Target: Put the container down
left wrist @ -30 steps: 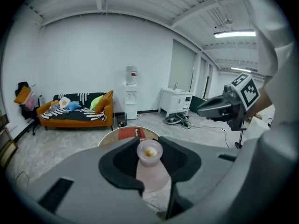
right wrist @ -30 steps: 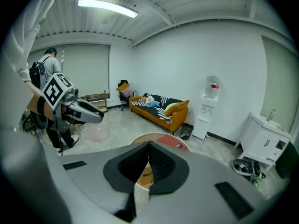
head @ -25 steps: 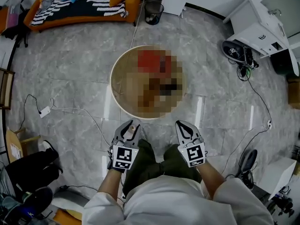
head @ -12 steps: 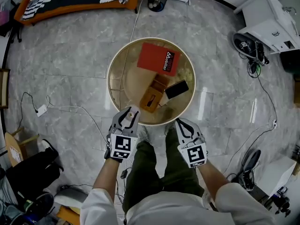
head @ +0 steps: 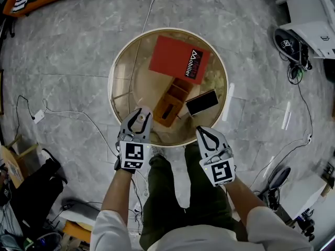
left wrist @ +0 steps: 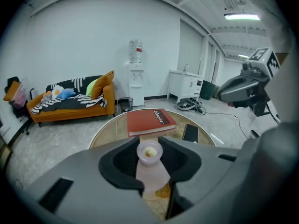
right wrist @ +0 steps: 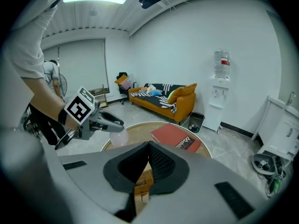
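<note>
A small translucent container [left wrist: 149, 154] with a round open mouth sits between the jaws of my left gripper [left wrist: 150, 164], which is shut on it. Seen from the head, the left gripper [head: 137, 117] hangs over the near left rim of the round glass table [head: 112, 72]. In the right gripper view the container [right wrist: 117, 137] shows as a pale bulb at the left gripper's tip. My right gripper [head: 208, 136] is shut with nothing in it, just off the table's near right rim.
On the table lie a red book [head: 175, 56], a wooden box [head: 170, 103] and a black phone [head: 202, 102]. Cables [head: 68, 122] trail over the floor at the left. An orange sofa [left wrist: 70, 101] and a water dispenser [left wrist: 136, 78] stand beyond.
The person has stepped up to the table, so it lies closer and larger in the head view. Both grippers now reach its near rim, and the left keeps its hold on the container.
</note>
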`<state>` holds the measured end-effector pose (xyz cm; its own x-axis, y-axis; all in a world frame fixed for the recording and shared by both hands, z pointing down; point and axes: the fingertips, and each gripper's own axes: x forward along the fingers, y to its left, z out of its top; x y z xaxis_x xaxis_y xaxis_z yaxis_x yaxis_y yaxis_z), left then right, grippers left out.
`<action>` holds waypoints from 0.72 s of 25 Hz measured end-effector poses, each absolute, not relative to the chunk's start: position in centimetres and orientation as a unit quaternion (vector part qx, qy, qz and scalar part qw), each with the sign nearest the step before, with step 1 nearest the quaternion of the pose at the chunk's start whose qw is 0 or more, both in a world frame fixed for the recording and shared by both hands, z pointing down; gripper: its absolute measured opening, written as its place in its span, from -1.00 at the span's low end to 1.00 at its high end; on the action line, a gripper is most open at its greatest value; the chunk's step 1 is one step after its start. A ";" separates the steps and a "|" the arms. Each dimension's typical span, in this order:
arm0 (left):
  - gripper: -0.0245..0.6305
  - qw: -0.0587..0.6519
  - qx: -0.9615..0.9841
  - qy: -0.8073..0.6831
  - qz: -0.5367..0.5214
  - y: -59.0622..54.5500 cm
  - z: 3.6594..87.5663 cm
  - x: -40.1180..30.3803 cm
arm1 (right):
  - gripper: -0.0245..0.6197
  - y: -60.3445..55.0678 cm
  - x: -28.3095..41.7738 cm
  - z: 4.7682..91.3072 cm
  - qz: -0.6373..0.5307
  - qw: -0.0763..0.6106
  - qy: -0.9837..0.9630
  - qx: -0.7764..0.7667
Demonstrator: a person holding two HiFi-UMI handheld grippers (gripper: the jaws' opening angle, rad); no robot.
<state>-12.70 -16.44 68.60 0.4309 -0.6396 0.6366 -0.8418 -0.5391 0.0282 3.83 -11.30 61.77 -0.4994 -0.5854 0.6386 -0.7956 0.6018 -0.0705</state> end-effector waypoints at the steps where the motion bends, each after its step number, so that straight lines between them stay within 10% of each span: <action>1: -0.54 0.175 0.827 -0.448 0.292 -17.0 69.5 -12.6 | -0.85 -11.7 4.2 62.6 0.184 0.294 -0.845 0.406; 18: -0.54 0.175 0.828 -0.432 0.313 -22.3 77.4 -10.9 | -0.85 -13.6 8.0 68.6 0.219 0.325 -0.819 0.419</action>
